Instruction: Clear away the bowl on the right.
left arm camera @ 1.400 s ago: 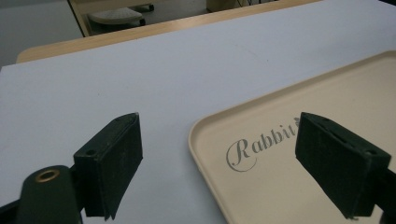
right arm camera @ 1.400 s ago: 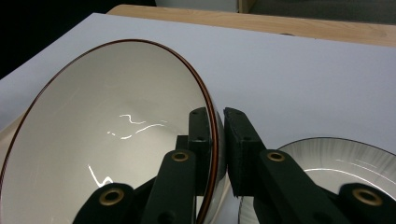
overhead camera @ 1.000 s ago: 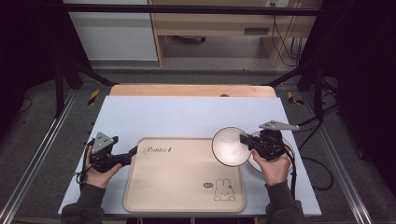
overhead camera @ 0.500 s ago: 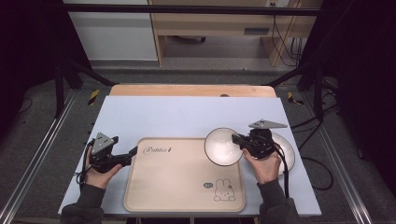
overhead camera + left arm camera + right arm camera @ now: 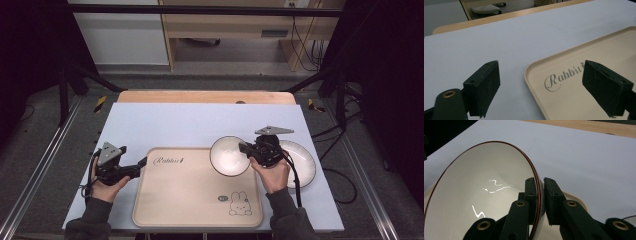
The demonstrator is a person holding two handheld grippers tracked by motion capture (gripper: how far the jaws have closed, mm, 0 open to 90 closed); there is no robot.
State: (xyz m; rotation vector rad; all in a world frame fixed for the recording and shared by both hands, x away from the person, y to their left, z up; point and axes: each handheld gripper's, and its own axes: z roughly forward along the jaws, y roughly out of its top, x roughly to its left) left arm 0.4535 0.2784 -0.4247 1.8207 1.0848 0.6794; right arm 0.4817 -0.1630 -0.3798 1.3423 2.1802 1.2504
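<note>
Gripping the rim of a round white bowl, the right gripper has its black fingers clamped on it, one finger inside and one outside; the right gripper view shows a glossy inner surface with light streaks and a thin dark-red edge line. In the high view the bowl sits tilted over the upper right corner of a beige tray, at about 1 o'clock of the tray's middle; whether it touches the tray cannot be told. Tray is a flat rounded rectangle with a low raised lip, matte, printed with script "Rabbit" at its upper left and a small bunny drawing at lower right. A shallow white plate with a dark rim lies flat on the counter at 3 o'clock of the bowl, partly under the right hand. Counter top is smooth pale lavender-grey with a wooden strip along its far edge. Left gripper is held by the left hand at 9 o'clock of the tray, its fingers wide apart and holding nothing; in the left gripper view the blocky black pads straddle the tray's rounded corner, one over bare counter, one over the tray. A grey triangular plate tops each gripper.
</note>
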